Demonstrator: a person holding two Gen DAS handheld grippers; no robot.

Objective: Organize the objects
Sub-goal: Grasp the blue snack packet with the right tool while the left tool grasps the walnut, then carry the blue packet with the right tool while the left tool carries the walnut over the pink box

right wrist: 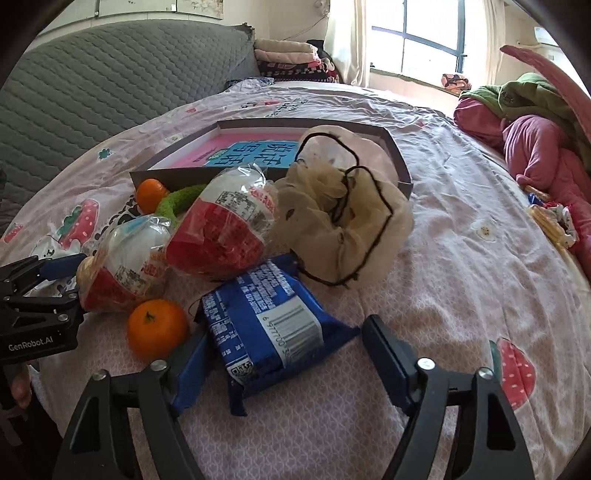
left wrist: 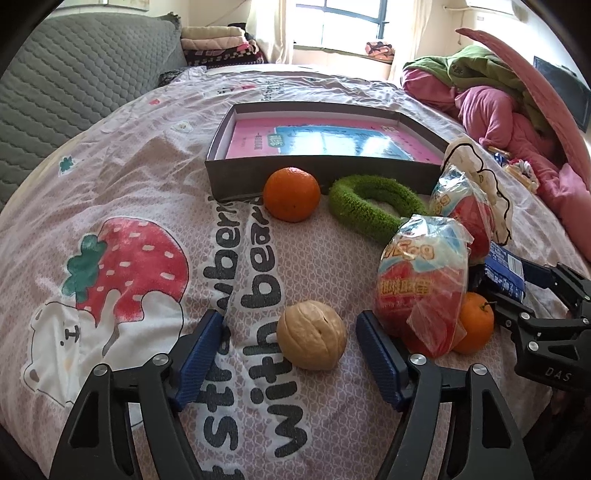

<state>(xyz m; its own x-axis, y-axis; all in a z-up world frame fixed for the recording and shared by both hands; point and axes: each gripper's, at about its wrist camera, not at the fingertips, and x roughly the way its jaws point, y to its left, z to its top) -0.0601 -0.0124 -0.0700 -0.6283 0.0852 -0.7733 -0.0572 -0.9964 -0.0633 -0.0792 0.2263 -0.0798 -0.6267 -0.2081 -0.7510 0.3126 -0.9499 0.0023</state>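
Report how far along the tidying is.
Done: nothing; the grey cardboard box holds only a pink-and-blue book. In hand: left gripper open around the tan walnut, right gripper open around the blue snack packet, neither gripped. Left: everything else lying on the bedspread.

Daylight pours through the window, blown out to white glare. The bedspread is evenly lit with soft shadows. Fisheye bending curves the edges; corners vignette black.
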